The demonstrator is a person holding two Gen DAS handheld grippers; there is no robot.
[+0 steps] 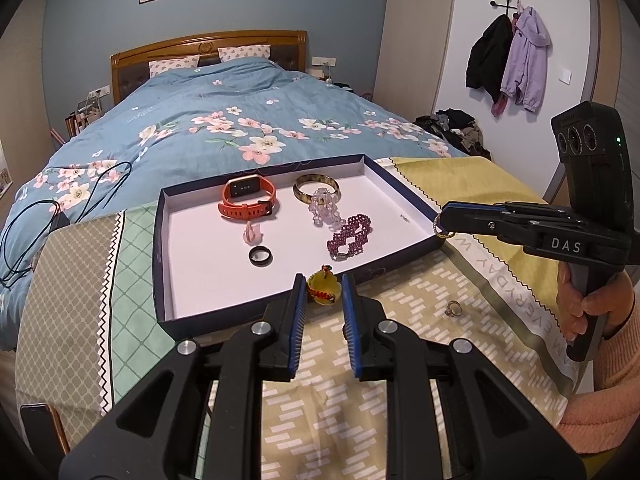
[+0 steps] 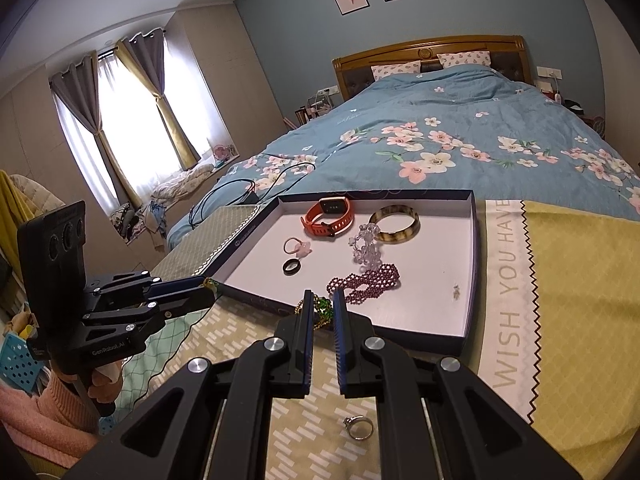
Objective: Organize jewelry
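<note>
A shallow white tray [image 1: 192, 280] with a dark rim lies on a patterned cloth. It holds an orange watch [image 1: 248, 200], a tortoiseshell bangle [image 1: 316, 188], a clear bead bracelet [image 1: 326, 208], a purple bead bracelet [image 1: 350, 238], a black ring [image 1: 261, 256] and a pink ring [image 1: 254, 232]. My left gripper [image 1: 324, 292] is shut on a yellow pendant [image 1: 323, 286] at the tray's near rim. My right gripper [image 2: 322, 312] is shut on a green and gold piece [image 2: 322, 308] just outside the tray [image 2: 472, 264]. A silver ring [image 2: 359, 427] lies on the cloth under it.
A bed with a blue floral quilt [image 1: 240, 120] lies behind the tray. Black cables [image 1: 40, 220] trail at the left. A phone [image 1: 40, 424] lies at the cloth's near left corner. Jackets [image 1: 516, 60] hang on the right wall.
</note>
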